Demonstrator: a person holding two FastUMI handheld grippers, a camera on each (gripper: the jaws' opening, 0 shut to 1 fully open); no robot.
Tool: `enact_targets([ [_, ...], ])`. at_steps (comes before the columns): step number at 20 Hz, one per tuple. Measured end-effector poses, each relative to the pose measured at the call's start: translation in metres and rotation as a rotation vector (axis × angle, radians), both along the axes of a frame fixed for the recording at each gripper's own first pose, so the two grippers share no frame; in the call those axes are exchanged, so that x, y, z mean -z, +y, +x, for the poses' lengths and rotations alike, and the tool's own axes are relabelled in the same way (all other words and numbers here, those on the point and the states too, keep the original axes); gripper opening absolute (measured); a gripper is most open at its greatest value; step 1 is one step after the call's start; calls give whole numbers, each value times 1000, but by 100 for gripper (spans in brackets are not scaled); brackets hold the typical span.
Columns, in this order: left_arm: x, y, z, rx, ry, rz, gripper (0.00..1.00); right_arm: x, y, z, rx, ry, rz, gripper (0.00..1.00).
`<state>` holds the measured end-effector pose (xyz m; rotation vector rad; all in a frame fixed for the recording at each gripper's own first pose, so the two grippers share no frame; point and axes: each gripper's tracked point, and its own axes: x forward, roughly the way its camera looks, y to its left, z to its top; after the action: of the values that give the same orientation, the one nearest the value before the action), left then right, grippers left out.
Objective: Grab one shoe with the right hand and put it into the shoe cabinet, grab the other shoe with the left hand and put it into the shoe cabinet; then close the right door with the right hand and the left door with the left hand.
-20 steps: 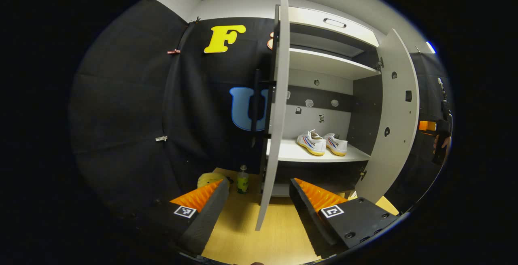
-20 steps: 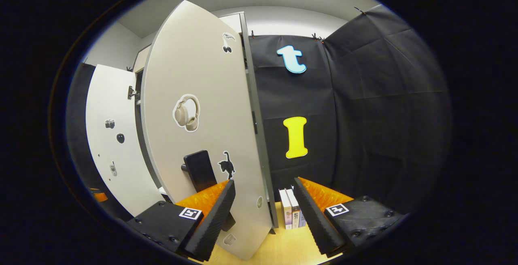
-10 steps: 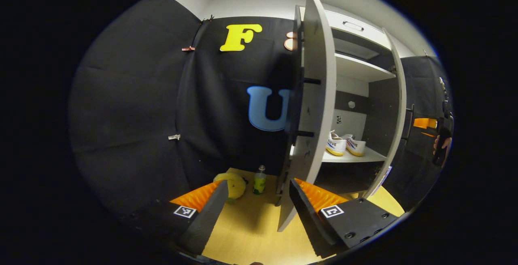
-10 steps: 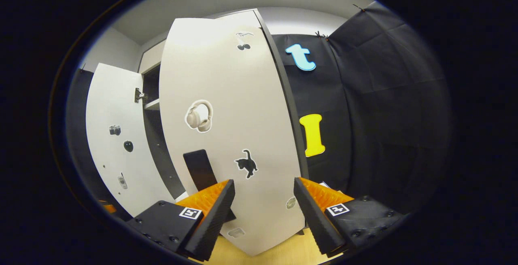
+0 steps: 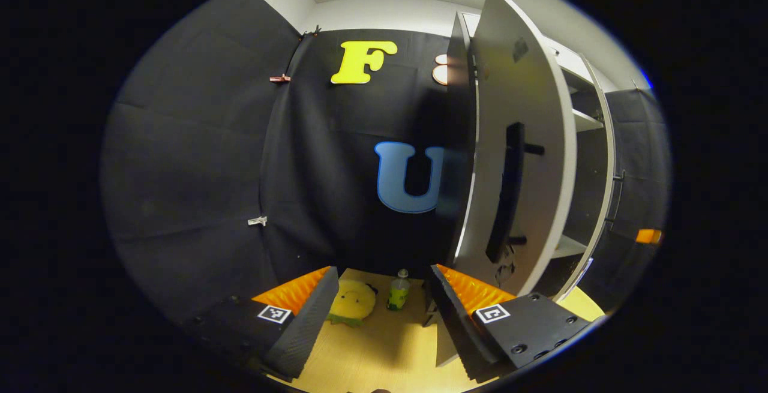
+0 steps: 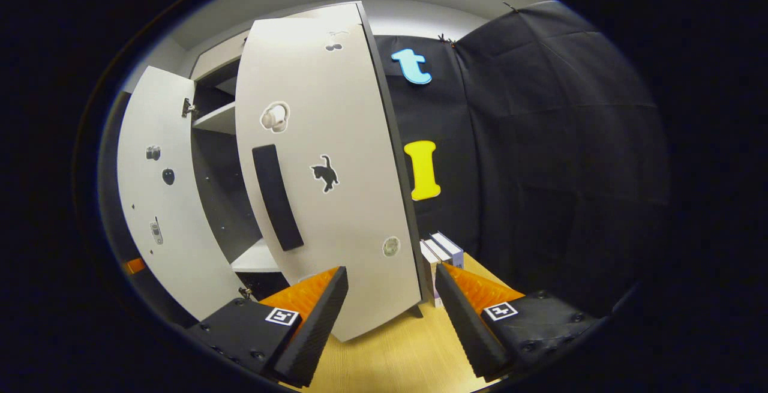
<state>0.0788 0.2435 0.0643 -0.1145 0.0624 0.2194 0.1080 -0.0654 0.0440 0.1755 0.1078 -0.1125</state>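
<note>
The shoe cabinet's left door (image 5: 528, 141) stands half shut in the left gripper view, outer face and black handle (image 5: 507, 192) towards me. My left gripper (image 5: 381, 297) is open and holds nothing, its right finger (image 5: 462, 303) low in front of that door. In the right gripper view the right door (image 6: 336, 141) with its stickers and black handle (image 6: 276, 198) is also ajar. The left door's inner face (image 6: 162, 201) and a strip of shelf (image 6: 258, 258) show beyond it. My right gripper (image 6: 390, 297) is open and holds nothing, just below the door's bottom edge. Both doors hide the shoes.
A yellow plush toy (image 5: 354, 303) and a small bottle (image 5: 397, 291) sit on the wooden floor (image 5: 372, 351) left of the cabinet. Books (image 6: 441, 252) stand on the floor to its right. Black cloth walls close in both sides.
Both doors have swung further towards shut. The left door now covers the shelf with the white shoes. The right gripper has drawn back from the right door, and its handle looks smaller.
</note>
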Motion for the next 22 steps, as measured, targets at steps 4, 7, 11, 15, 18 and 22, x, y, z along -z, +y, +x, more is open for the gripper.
enact_targets([
  [4, -31, 2, 31, 56, -38, 42, 95, 18, 1, -15, 20, 45, 1, 96],
  [7, -51, -8, 48, 96, -68, 64, 95, 25, 6, -22, 12, 58, -17, 96],
  [11, -69, -22, 63, 124, -94, 78, 95, 37, 11, -28, -6, 77, -23, 96],
  [15, -78, -23, 66, 120, -88, 116, 94, 37, 10, -29, -16, 79, -23, 97],
  [18, -78, -27, 65, 121, -69, 114, 93, 35, 5, -23, -27, 85, -22, 97],
  [22, -75, -53, 65, 140, -35, 124, 92, 35, -3, -18, -47, 80, -14, 97],
])
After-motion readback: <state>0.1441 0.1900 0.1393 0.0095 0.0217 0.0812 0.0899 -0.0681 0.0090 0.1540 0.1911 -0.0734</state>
